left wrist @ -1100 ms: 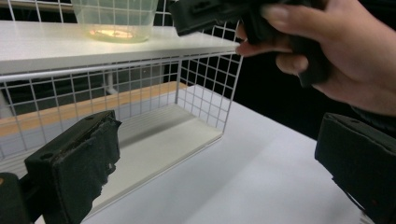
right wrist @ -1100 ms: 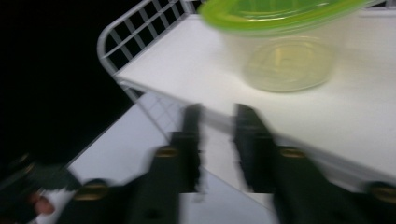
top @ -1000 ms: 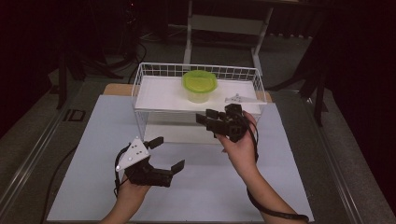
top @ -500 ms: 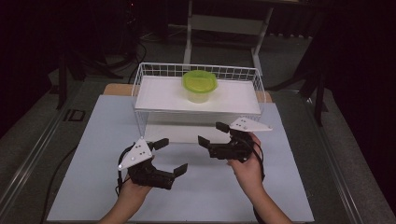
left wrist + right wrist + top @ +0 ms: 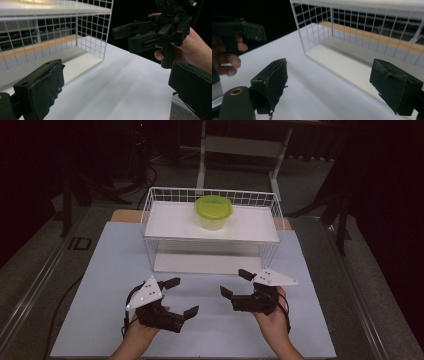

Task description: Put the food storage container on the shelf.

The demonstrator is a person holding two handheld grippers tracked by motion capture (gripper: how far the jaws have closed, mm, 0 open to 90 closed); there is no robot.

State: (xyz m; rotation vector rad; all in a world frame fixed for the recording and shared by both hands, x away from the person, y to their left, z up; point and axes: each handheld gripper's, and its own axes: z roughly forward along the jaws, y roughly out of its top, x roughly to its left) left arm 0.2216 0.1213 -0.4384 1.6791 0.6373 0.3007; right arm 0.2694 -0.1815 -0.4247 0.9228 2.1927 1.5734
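Both grippers hover over the smooth white mat (image 5: pixel 115 270) near the person. The left gripper (image 5: pixel 181 296) and right gripper (image 5: pixel 233 283) have their jaws spread wide and empty, their black pads rough and frayed; the right one's jaws have just been opening. Beyond them stands a white wire rack (image 5: pixel 150 220), and on its flat top shelf, toward the far edge, sits a round clear tub (image 5: pixel 213 212) with a glossy lime-green lid.

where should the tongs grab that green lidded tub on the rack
Grip the green-lidded tub on its clear wall just under the lid, tongs level, coming from the person's side over the wire rack's open front. The lid overhangs the wall, so it likely stops a slip. The rack's rails block the back and ends.
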